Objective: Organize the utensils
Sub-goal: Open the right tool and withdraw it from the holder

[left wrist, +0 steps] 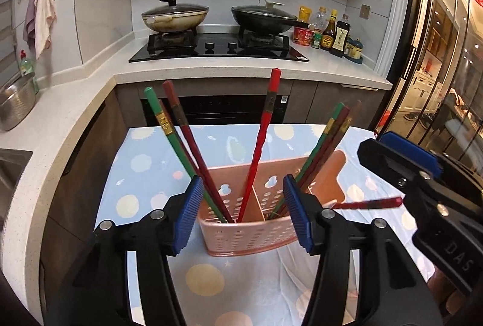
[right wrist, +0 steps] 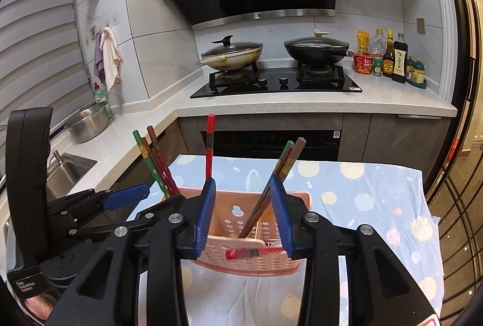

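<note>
Pink perforated plastic utensil caddy (left wrist: pixel 241 230) stands upright on the surface, which is draped in a pale blue cloth with sun and planet prints (left wrist: pixel 205 277). An inner wall splits the caddy into two compartments. Left compartment: green chopstick (left wrist: pixel 169 132) and dark red chopsticks (left wrist: pixel 187 135) leaning toward 11 o'clock, one bright red chopstick (left wrist: pixel 265 129) leaning toward 1 o'clock. Right compartment: a bundle of green and brown chopsticks (left wrist: pixel 332 132) leaning toward 1 o'clock.

One red chopstick (left wrist: pixel 366 203) lies roughly level at 3 o'clock of the caddy; in the right wrist view it (right wrist: pixel 256 252) crosses the caddy's near rim between the pads.

Left hand-held gripper (left wrist: pixel 243 217): jaws moderately apart, flanking the caddy, pads pressing nothing. Right hand-held gripper (right wrist: pixel 243 220): jaws narrower but parted, pads not visibly pressing the chopstick.

Beyond, at 12 o'clock: black gas hob (left wrist: pixel 217 49) carrying two lidded woks.
</note>
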`<move>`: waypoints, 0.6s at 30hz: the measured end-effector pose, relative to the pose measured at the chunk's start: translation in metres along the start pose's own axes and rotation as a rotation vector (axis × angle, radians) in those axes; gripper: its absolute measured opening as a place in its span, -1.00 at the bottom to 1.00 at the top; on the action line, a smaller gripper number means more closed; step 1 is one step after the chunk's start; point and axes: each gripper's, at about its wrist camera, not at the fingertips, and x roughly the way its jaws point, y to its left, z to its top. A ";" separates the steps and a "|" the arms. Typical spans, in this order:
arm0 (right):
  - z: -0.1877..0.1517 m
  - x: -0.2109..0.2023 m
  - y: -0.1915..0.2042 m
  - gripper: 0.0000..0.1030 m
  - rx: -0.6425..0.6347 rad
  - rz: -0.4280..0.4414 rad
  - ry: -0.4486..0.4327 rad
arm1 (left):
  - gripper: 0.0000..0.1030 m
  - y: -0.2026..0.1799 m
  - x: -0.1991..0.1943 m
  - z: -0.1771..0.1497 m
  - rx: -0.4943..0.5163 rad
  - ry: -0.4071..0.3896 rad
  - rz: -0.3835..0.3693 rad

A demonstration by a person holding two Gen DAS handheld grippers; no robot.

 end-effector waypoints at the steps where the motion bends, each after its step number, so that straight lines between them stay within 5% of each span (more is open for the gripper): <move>1: -0.002 -0.005 0.000 -0.10 0.001 -0.005 -0.004 | 0.30 -0.001 -0.003 -0.003 0.004 -0.005 0.011; 5: -0.015 -0.024 -0.002 0.21 0.015 -0.029 -0.021 | 0.77 -0.009 -0.025 -0.016 0.044 -0.064 0.087; 18: -0.062 -0.066 -0.008 0.46 0.026 -0.127 -0.004 | 0.86 -0.017 -0.048 -0.056 0.060 -0.039 0.126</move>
